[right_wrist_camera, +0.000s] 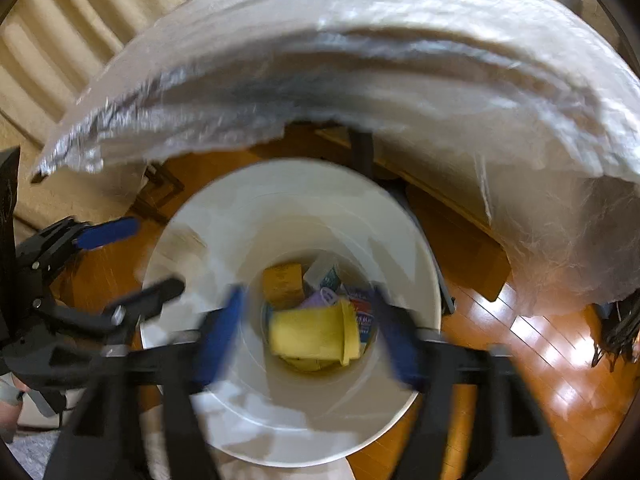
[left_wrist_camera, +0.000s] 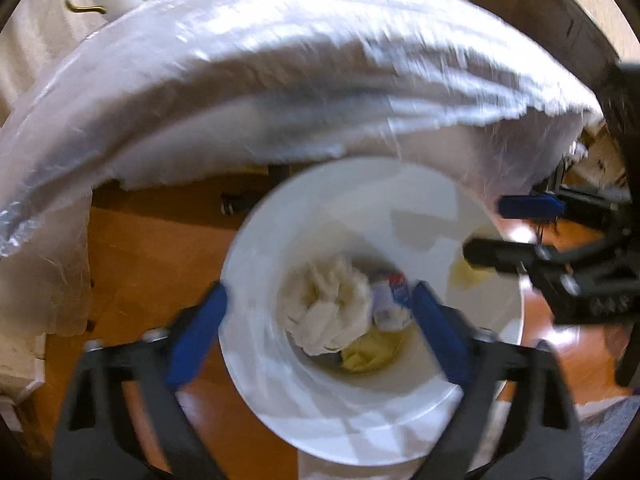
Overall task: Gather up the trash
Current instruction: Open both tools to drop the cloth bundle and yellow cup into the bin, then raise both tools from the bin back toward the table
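Left wrist view: both grippers — left gripper (left_wrist_camera: 316, 326), right gripper (right_wrist_camera: 308, 328) — hang open and empty over the round white plastic bin (left_wrist_camera: 256, 360); dropping looks done — next, fetch more trash.

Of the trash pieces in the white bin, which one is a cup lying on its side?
The yellow cup, on its side with its rim pointing right; the mustard-yellow block and the crumpled white tissue are not cups.
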The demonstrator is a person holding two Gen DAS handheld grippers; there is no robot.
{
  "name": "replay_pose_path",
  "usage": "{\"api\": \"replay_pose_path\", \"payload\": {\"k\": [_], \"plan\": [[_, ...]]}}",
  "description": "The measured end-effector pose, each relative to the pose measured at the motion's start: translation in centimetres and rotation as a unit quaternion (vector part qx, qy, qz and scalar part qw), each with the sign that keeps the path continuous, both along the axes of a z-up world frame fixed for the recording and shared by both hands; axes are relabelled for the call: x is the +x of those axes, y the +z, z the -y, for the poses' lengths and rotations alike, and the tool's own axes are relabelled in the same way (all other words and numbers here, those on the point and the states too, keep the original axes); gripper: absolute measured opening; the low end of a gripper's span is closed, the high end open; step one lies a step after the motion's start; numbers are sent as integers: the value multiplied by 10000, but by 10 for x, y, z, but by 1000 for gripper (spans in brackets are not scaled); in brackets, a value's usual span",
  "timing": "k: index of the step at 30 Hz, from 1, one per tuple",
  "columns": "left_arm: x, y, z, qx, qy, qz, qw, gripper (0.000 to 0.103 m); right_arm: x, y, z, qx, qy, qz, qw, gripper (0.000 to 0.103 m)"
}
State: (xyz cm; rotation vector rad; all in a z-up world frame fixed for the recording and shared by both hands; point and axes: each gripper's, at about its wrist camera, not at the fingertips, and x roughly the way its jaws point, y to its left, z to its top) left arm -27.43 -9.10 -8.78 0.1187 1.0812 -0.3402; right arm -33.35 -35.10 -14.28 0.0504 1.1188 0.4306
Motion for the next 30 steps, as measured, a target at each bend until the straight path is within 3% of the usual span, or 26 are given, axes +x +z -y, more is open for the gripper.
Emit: {"api": "replay_pose_path", "payload": {"k": [10,14,16,20,22,23,24,28,30], "plan": [[0,0,2,97,12,-96,9999,96,-2,15,12,28,-144,112,9998,84],[-4,12,-3,63,-30,-38,10000,96,-16,36,22,18,-142,289,9995,84],[-16,36,-2,113,-190,190,9996,96,-31,69,29,161,-19,581,9982,84],[-36,119,-8,-77,-256,1366,9903,99,-46,143,43,356,41,1596,9865,86],[-32,147,-16,-261,-118,1896,9815,102,-38,176,56,453,-270,2404,9692,99],[-28,154,-19,-334,-51,2030,9786,102,-34,184,60,505,-347,2663,9620,99],[-17,161,-21,-415,48,2076,9773,102,-24,194,63,474,-437,2861,9560,99],[29,167,-21,-686,26,1631,9842,102,25,212,60,-47,-261,3102,9503,99],[48,164,-19,-736,-90,1536,9854,102,50,210,57,-310,-81,2984,9539,99]]}}
